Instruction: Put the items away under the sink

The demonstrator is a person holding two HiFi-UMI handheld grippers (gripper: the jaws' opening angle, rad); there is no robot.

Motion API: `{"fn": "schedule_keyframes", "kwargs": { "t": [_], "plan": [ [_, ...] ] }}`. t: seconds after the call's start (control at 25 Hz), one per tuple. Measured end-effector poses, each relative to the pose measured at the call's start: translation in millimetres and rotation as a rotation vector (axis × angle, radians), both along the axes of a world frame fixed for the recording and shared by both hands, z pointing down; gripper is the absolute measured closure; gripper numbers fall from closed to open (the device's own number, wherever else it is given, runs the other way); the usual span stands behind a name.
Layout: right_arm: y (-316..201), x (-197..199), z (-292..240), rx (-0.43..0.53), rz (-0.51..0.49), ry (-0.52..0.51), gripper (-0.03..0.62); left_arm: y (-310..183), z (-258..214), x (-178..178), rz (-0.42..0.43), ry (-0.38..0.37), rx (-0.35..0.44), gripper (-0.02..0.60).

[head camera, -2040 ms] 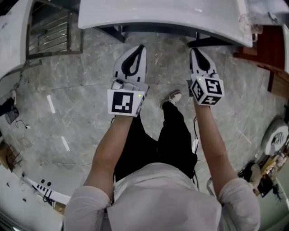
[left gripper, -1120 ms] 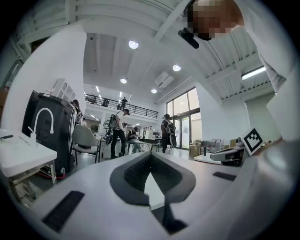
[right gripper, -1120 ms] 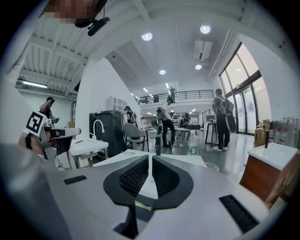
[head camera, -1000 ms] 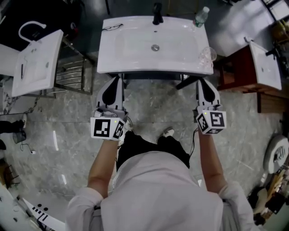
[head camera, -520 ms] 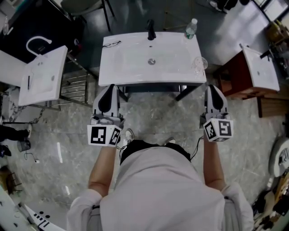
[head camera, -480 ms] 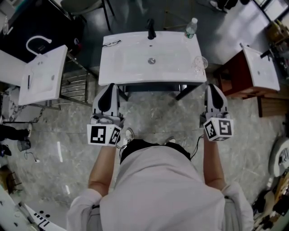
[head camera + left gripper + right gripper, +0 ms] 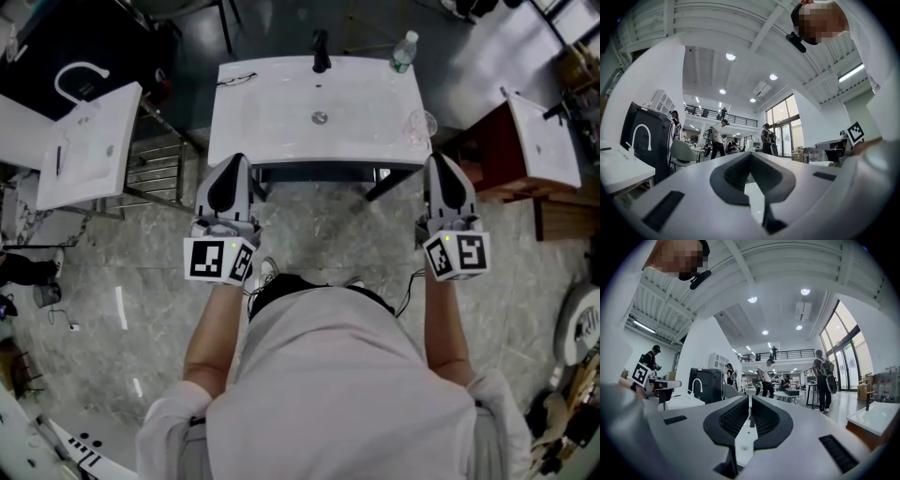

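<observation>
A white sink stands on dark legs at the top middle of the head view. On it are a black tap, a clear plastic bottle at the back right, a clear glass at the right edge and a pair of spectacles at the back left. My left gripper is held just before the sink's front left corner, shut and empty. My right gripper hangs by the front right corner, also shut and empty. Both gripper views look up into the hall; the left gripper and right gripper show jaws meeting at the tips.
A second white basin lies on a metal rack at the left. A red-brown cabinet with a white basin stands at the right. Grey marble floor surrounds me. Several people stand far off in the hall.
Two seconds ago only the sink's front edge showed; now the whole basin top is in view. Both grippers have spread apart toward the sink's front corners and stay shut.
</observation>
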State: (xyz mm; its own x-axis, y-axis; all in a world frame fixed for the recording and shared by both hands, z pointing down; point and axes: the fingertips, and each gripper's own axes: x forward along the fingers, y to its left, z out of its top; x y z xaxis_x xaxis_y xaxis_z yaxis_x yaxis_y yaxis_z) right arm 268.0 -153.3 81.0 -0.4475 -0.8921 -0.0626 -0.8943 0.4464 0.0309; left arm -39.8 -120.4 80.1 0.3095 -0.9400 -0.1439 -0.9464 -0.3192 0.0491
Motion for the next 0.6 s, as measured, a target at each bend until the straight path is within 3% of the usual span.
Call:
{"fn": "schedule_keyframes", "kwargs": {
  "t": [0.6],
  "plan": [
    [1,-27,-19,0.017,-0.043,0.063,0.546,-6,-6,-10,0.01,0.016,0.008,0.58]
  ]
}}
